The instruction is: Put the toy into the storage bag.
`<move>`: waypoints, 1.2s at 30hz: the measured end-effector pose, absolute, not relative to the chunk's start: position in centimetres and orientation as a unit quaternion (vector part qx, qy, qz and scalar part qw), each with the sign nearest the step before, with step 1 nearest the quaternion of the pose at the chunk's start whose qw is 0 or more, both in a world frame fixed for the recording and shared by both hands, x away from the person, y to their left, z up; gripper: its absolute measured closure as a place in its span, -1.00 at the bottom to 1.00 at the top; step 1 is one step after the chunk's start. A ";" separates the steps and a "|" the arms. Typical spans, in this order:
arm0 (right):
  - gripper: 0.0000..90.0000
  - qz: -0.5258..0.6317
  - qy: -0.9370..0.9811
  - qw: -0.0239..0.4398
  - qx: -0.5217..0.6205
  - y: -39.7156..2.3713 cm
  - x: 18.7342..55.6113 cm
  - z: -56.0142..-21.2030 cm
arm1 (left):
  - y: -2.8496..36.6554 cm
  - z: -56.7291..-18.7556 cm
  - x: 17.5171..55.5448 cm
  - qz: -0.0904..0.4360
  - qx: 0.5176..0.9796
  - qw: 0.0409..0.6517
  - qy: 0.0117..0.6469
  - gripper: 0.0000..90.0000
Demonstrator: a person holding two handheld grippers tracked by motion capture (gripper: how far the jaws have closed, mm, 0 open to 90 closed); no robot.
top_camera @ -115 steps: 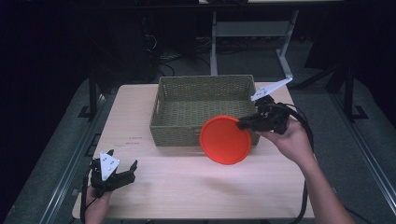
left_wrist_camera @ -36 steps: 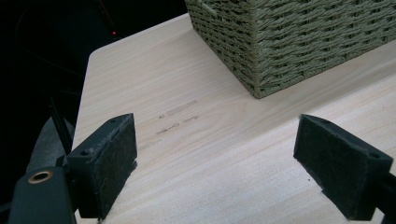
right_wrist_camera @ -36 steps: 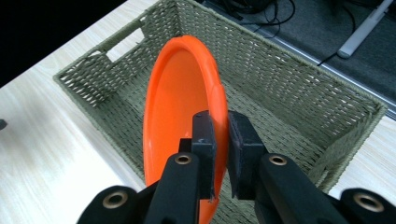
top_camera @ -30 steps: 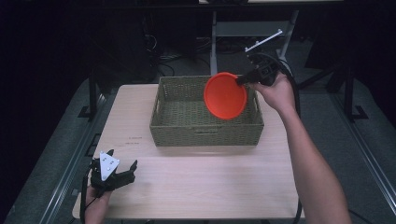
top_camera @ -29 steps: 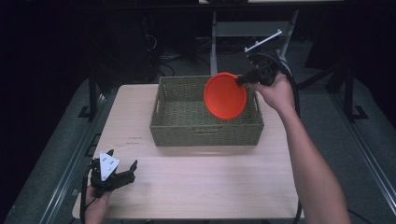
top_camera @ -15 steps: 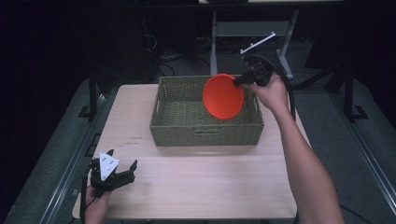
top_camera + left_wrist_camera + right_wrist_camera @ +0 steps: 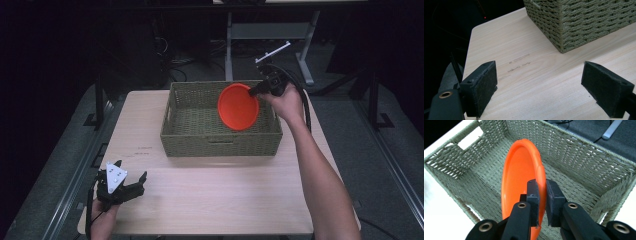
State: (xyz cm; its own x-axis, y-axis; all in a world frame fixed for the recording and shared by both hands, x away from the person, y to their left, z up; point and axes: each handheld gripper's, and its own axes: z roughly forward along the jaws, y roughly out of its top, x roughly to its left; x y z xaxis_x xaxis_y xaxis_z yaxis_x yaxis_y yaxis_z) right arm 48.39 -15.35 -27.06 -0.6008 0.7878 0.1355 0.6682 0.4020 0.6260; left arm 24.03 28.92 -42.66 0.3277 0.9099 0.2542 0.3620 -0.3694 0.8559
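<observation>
The right tongs [image 7: 255, 91] are clamped on the rim of an orange plate [image 7: 238, 106], the 2 pads pinching its edge, and the plate hangs on edge, nearly upright, inside the woven basket [image 7: 220, 146] at its right half, with its hollow face turned toward the basket's left end. In the right gripper view the plate [image 7: 520, 177] seems to sit a little above the basket's woven floor [image 7: 576, 187]; I can't tell for sure whether its lower edge touches. To my eye the step in hand is setting the plate down into the basket, and it looks most of the way there. What comes next, I'd judge, is tipping the plate over toward flat, lowering it onto the floor and only then opening the pads, so it doesn't drop and roll. The basket stands toward the far edge of the counter [image 7: 210, 200], and its right wall, close beside the hand, is the one thing that could catch the tongs on the way out. The left tongs [image 7: 122, 182] rest near the counter's near left corner, jaws spread wide with nothing between them, well apart from the basket [image 7: 584, 22].
</observation>
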 end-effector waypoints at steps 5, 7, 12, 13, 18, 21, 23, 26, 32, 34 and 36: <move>0.83 0.330 0.831 0.088 0.440 -15.3 48.6 -27.4 | 28.9 -42.7 24.0 0.384 0.733 0.357 0.433 -0.71; 0.83 0.330 0.830 0.089 0.440 -15.3 48.6 -27.5 | 28.9 -42.7 24.0 0.384 0.734 0.356 0.433 -0.71; 0.83 0.327 0.831 0.086 0.442 -15.0 48.8 -28.2 | 28.9 -42.7 24.0 0.385 0.732 0.357 0.433 -0.72; 0.83 0.327 0.831 0.085 0.443 -14.9 48.8 -28.4 | 28.9 -42.7 24.0 0.385 0.733 0.357 0.433 -0.71; 0.83 0.321 0.831 0.082 0.447 -14.9 49.1 -29.1 | 28.9 -42.6 24.0 0.383 0.734 0.355 0.435 -0.72; 0.83 0.317 0.832 0.083 0.448 -14.8 49.2 -29.5 | 28.9 -42.7 24.0 0.384 0.733 0.357 0.434 -0.71; 0.83 0.317 0.832 0.084 0.448 -14.8 49.3 -29.7 | 28.9 -42.7 24.0 0.384 0.733 0.357 0.434 -0.71; 0.83 0.316 0.830 0.081 0.453 -14.8 49.4 -30.0 | 28.9 -42.7 24.0 0.384 0.733 0.357 0.434 -0.71; 0.83 0.313 0.828 0.078 0.460 -14.8 49.4 -30.8 | 28.9 -42.7 24.0 0.385 0.733 0.357 0.432 -0.71; 0.83 0.312 0.826 0.076 0.463 -14.7 49.5 -31.1 | 28.9 -42.7 24.0 0.385 0.733 0.357 0.432 -0.71; 0.83 0.310 0.827 0.072 0.464 -14.7 49.6 -31.4 | 28.9 -42.6 24.0 0.383 0.733 0.356 0.434 -0.71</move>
State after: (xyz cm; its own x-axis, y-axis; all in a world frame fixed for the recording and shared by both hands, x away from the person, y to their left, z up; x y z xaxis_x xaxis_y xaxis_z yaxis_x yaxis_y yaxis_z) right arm 49.61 -14.65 -31.41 -0.5593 0.8117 0.1685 0.7223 0.3774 0.5795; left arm 23.99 28.87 -42.64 0.3294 0.9096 0.2534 0.3637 -0.3698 0.8550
